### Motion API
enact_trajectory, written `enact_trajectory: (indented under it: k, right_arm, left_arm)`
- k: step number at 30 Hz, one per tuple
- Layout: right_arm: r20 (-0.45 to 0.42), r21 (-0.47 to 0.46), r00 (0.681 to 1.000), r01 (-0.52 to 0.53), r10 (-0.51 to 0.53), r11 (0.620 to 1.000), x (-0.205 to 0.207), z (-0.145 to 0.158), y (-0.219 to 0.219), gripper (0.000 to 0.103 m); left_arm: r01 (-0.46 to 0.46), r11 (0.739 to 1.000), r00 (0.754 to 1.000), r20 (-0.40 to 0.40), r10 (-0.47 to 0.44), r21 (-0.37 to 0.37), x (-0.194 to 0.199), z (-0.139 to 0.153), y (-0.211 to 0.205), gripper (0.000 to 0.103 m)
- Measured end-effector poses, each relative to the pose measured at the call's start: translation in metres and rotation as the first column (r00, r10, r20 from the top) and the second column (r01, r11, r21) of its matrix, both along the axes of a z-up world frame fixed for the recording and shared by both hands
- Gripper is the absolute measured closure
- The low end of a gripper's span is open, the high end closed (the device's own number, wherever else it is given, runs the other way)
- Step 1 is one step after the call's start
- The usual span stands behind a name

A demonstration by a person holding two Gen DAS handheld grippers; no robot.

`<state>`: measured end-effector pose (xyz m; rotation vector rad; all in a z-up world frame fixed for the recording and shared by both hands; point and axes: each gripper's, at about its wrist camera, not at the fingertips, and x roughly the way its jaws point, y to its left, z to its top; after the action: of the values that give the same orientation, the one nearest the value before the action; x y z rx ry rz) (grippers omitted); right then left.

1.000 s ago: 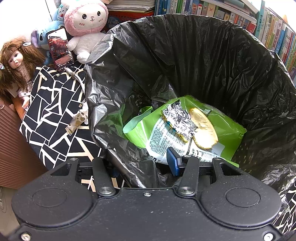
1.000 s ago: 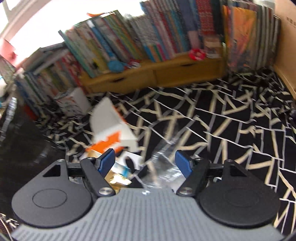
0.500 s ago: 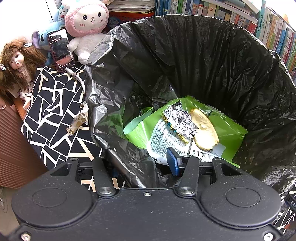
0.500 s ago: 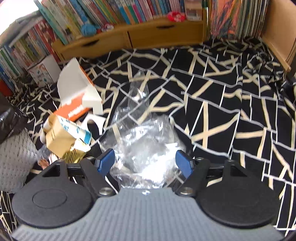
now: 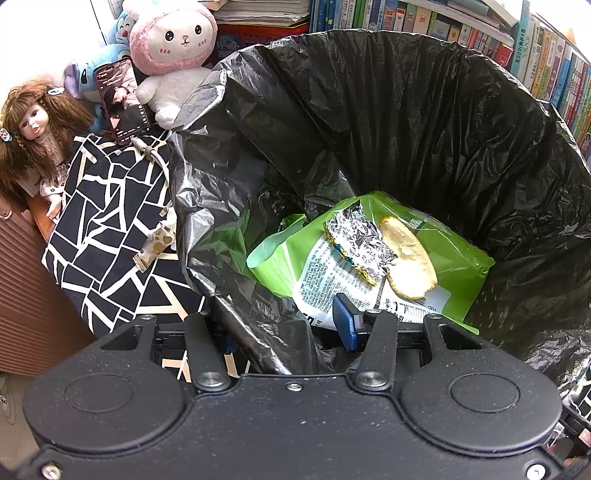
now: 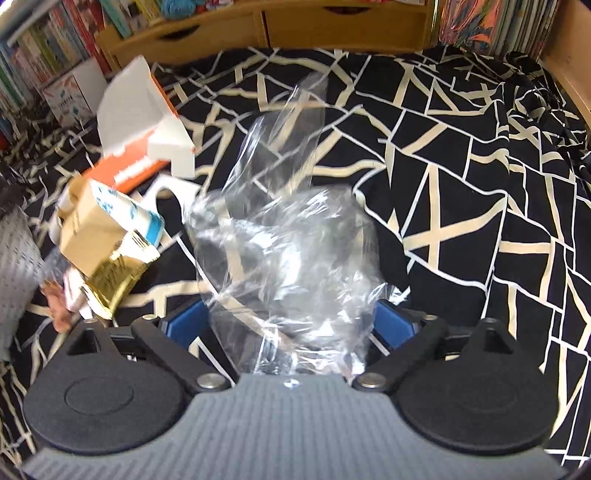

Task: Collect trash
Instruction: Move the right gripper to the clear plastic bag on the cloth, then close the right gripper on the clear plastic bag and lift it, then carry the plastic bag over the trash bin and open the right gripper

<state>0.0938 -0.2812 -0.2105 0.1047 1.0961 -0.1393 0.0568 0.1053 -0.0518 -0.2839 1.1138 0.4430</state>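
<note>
**Q:** Materials first: what is each gripper on?

**A:** Crinkled black plastic bin liner [image 5: 424, 122] fills the left wrist view, glossy and pleated. The left gripper [image 5: 284, 332] pinches a fold of the liner's near rim between its blue-padded fingers [image 5: 345, 326]; only one pad shows, the other is behind the film. Inside the liner lie a flat green snack bag [image 5: 458, 266] with a printed white panel, a crumpled piece of silver foil [image 5: 356, 243] and a pale round cracker [image 5: 406, 266] resting on it.

**Q:** And the right?

**A:** The right gripper [image 6: 291, 326] has its fingers spread wide on either side of a crumpled clear plastic bag [image 6: 284, 251], shiny and wrinkled, lying on the surface; the pads are not pressed into it.

**Q:** What surface, what room?

**A:** A black cloth with cream crack-like lines [image 6: 461, 192] covers it. Just left of the clear bag sit a torn orange-and-white cardboard box [image 6: 144, 122] and a tan carton with gold foil [image 6: 99, 236]. A wooden drawer unit [image 6: 258, 26] and rows of books stand behind.

**Q:** Anything only one view shows?

**A:** Only the left wrist view shows a brown-haired doll [image 5: 33, 129], a pink-and-white plush [image 5: 173, 48] and a smartphone [image 5: 123, 99] propped against it.
</note>
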Motion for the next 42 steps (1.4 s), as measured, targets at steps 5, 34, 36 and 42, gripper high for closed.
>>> enact_trajectory:
  k: [5,34,36,42]
  right_arm:
    - [-0.025,-0.013,1.0,-0.004,0.003,1.0,-0.003,-0.008,0.0,0.003]
    - [0.36,0.037,0.922,-0.166,0.142,0.985,-0.008,0.13,0.05,0.044]
    - [0.41,0.047,0.895,-0.213,0.176,0.976,-0.007,0.15,0.061,0.044]
    - [0.537,0.08,0.798,-0.373,0.276,0.924,-0.006,0.202,0.101,0.044]
  left_arm:
    - [0.0,1.0,1.0,0.0,0.0,0.0,0.0,0.0,0.0,0.056]
    - [0.005,1.0,1.0,0.01,-0.005,-0.009,0.001,-0.001,-0.001,0.053]
    - [0.005,1.0,1.0,0.012,-0.005,-0.011,0.0,0.0,0.0,0.053]
    - [0.004,1.0,1.0,0.014,-0.004,-0.013,0.0,-0.001,0.0,0.053]
